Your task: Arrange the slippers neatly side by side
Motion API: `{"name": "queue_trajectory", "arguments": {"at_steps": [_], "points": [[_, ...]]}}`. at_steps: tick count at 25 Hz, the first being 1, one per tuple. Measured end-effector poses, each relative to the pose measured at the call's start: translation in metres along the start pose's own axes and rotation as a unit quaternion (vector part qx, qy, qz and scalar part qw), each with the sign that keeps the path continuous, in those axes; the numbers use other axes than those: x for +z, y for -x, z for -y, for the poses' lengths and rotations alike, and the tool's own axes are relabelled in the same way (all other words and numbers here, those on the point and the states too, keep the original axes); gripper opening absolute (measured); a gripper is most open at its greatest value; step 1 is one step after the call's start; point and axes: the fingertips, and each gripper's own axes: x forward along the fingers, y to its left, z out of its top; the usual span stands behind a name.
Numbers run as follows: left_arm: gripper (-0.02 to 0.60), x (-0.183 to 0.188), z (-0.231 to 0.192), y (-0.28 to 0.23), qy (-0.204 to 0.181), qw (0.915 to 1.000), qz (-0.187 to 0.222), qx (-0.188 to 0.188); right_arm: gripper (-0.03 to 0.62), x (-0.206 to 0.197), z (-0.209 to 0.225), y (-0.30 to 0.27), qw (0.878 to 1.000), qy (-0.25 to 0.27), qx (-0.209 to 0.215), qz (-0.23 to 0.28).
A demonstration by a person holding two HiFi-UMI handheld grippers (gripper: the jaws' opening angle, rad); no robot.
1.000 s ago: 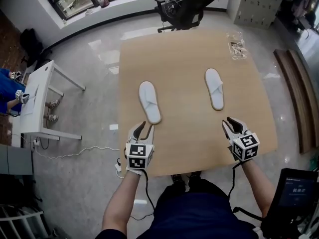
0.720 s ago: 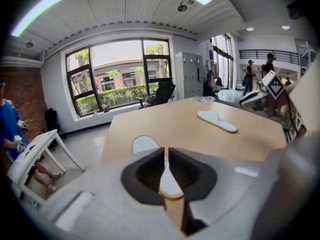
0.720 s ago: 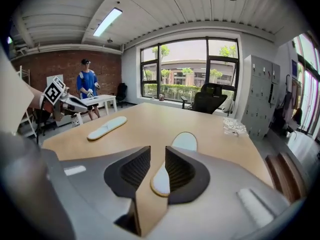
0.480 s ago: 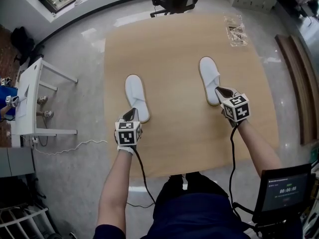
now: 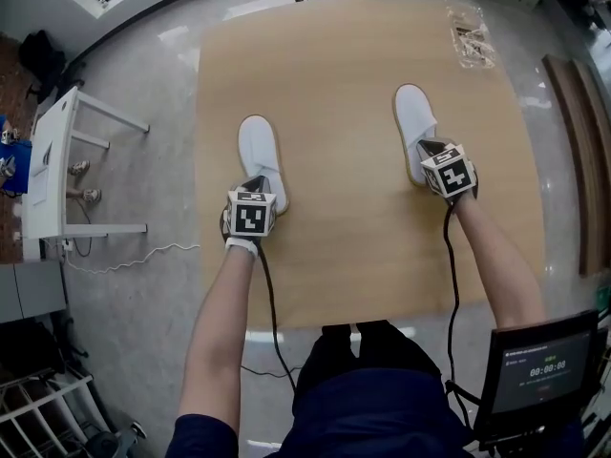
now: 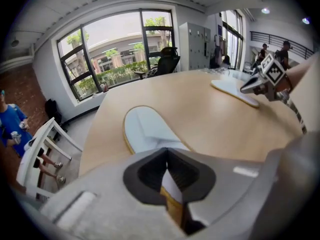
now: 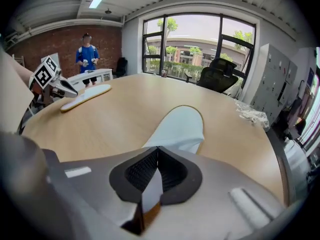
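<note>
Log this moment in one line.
left gripper: shut on left slipper heel | right gripper: just closed on right slipper heel | slippers: apart

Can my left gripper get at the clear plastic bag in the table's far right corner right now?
Probably not. The left gripper is shut on the heel of the left white fabric slipper, and the clear plastic bag lies far across the wooden table, beyond the right gripper.
</note>
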Motion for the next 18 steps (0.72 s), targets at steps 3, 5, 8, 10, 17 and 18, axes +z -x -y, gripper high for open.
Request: {"name": "queue_trajectory", "arguments": {"at_steps": [3, 5, 8, 10, 17, 18], "points": [[0.003, -0.009, 0.009, -0.008, -0.008, 0.9998, -0.014, -0.010, 0.011, -0.013, -0.007, -0.005, 1.000, 0.012, 0.002, -0.021], [0.003, -0.015, 0.011, -0.009, -0.005, 0.9998, -0.015, -0.011, 0.011, -0.015, -0.012, -0.004, 1.000, 0.002, 0.003, -0.020], [0.003, -0.020, 0.013, -0.009, 0.000, 0.9998, -0.012, -0.015, 0.011, -0.016, -0.020, -0.003, 0.999, -0.026, 0.016, -0.014], [0.003, -0.020, 0.022, -0.006, 0.004, 0.9997, -0.012, -0.022, 0.011, -0.020, -0.022, -0.002, 0.999, -0.035, 0.019, -0.011], [0.003, -0.025, 0.053, -0.007, -0.017, 0.9987, -0.009, -0.047, 0.011, -0.037, -0.031, 0.002, 0.998, -0.053, 0.031, -0.004], [0.003, -0.027, 0.056, -0.006, -0.019, 0.9986, -0.011, -0.049, 0.011, -0.038, -0.034, 0.004, 0.998, -0.055, 0.032, -0.004]]}}
